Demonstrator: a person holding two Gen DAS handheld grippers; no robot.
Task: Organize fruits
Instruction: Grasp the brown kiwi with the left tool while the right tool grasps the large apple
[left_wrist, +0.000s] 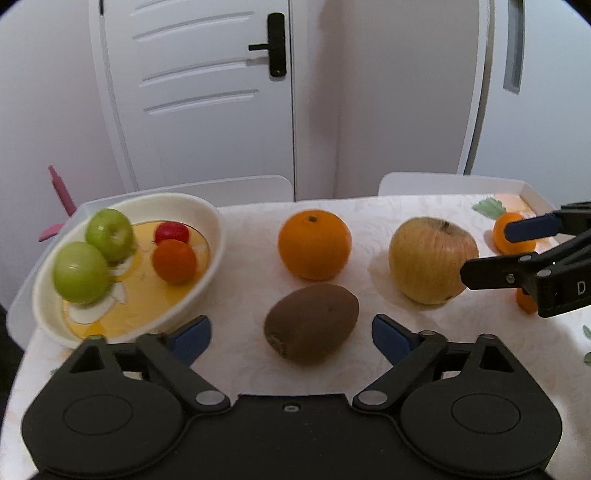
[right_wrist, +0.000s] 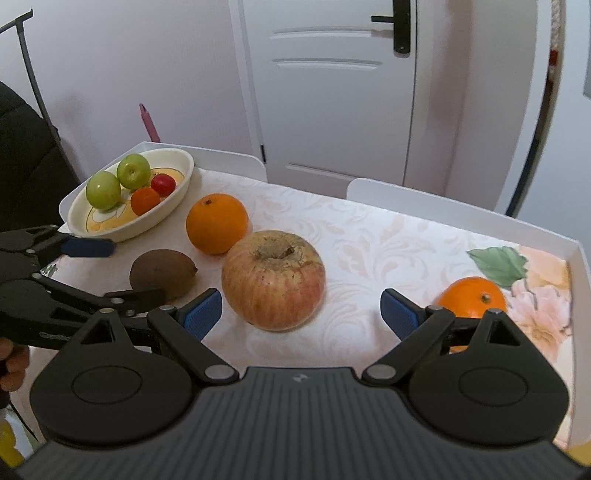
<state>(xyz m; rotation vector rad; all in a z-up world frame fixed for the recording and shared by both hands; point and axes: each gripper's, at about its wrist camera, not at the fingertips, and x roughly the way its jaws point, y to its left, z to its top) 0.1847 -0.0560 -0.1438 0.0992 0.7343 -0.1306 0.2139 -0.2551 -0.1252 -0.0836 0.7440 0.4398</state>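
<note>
A brown kiwi (left_wrist: 312, 325) lies on the table between the open jaws of my left gripper (left_wrist: 291, 334), not held. Behind it sit a large orange (left_wrist: 314, 244) and a big yellow-red apple (left_wrist: 432, 259). The white oval bowl (left_wrist: 212, 225) at left holds two green apples (left_wrist: 94, 254), a small orange fruit (left_wrist: 174, 261) and a small red fruit (left_wrist: 171, 232). My right gripper (right_wrist: 301, 314) is open and empty just in front of the big apple (right_wrist: 273, 279). A second orange (right_wrist: 471, 296) lies to its right. The left gripper (right_wrist: 107, 273) shows around the kiwi (right_wrist: 162, 272).
The table carries a pale patterned cloth (right_wrist: 369, 251) and raised white edges (right_wrist: 576, 258). Two white chair backs (left_wrist: 251, 186) stand behind it, with a white door (left_wrist: 207, 92) beyond. A pink object (left_wrist: 61, 192) stands at far left.
</note>
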